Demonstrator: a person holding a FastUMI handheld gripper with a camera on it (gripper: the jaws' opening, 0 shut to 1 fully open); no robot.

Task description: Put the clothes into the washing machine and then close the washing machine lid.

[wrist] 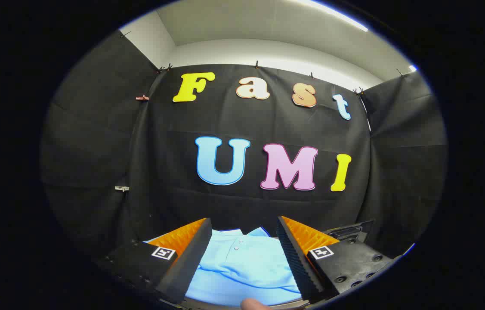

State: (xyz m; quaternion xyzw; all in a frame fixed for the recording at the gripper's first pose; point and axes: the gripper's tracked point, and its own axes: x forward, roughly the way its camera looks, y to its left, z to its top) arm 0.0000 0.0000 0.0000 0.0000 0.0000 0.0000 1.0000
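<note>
Between the spread jaws of the gripper (pixel 242 241) lies a light-blue shirt (pixel 242 267), untouched.

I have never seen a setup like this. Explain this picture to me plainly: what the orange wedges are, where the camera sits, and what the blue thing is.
The camera rides on a handheld tool and looks forward along it. The two wedges at the bottom are the fingers of that tool, a two-finger gripper that a person carries by hand; no robot arm is involved. The fingers stand apart, so the gripper is open and holds nothing. Seen between them, and lying below, is a light blue shirt with small buttons, the clothing meant for the washing machine. Behind it hangs the black cloth wall of the booth, with a pale ceiling above.
</note>
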